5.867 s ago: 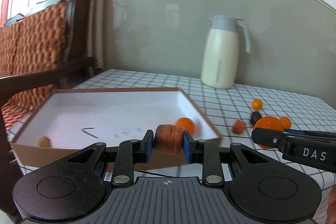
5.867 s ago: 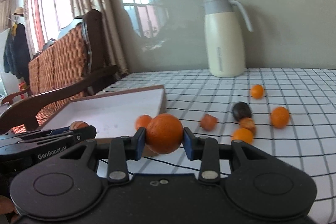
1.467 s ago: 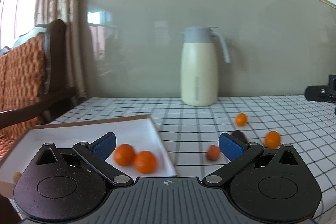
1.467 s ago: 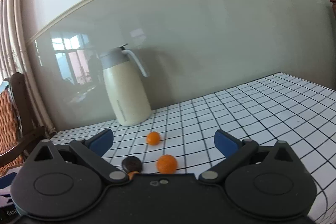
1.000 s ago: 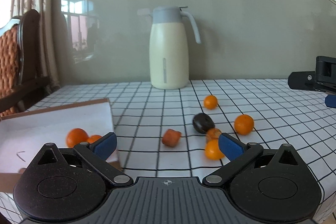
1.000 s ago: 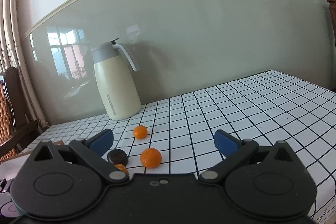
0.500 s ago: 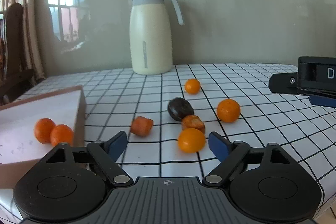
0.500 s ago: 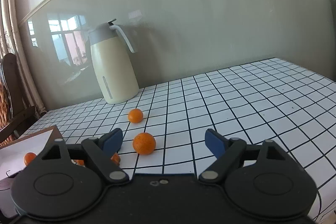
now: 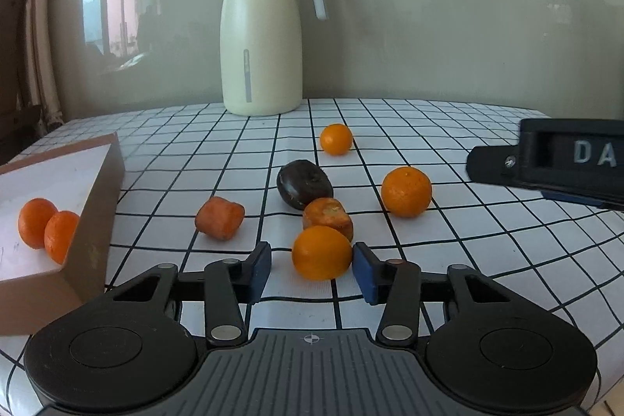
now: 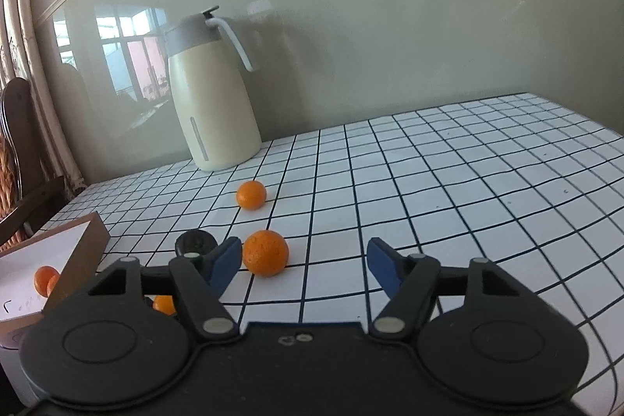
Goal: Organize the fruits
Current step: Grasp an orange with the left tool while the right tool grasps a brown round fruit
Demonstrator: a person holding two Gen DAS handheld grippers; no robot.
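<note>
Left wrist: left tongs (image 9: 312, 273) partly open, straddling an orange (image 9: 322, 252).

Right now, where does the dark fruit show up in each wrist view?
Left wrist: dark fruit near centre, just behind the brownish-orange fruit.
Right wrist: dark fruit lower left, partly hidden behind the right gripper's left finger.
Shared landmark: cream jug by the wall.

A tall cream thermal jug with grey lid and handle (image 9: 260, 41) stands upright at the back of the black-gridded white surface (image 9: 429, 127), against the grey-green wall (image 9: 448, 18).
</note>
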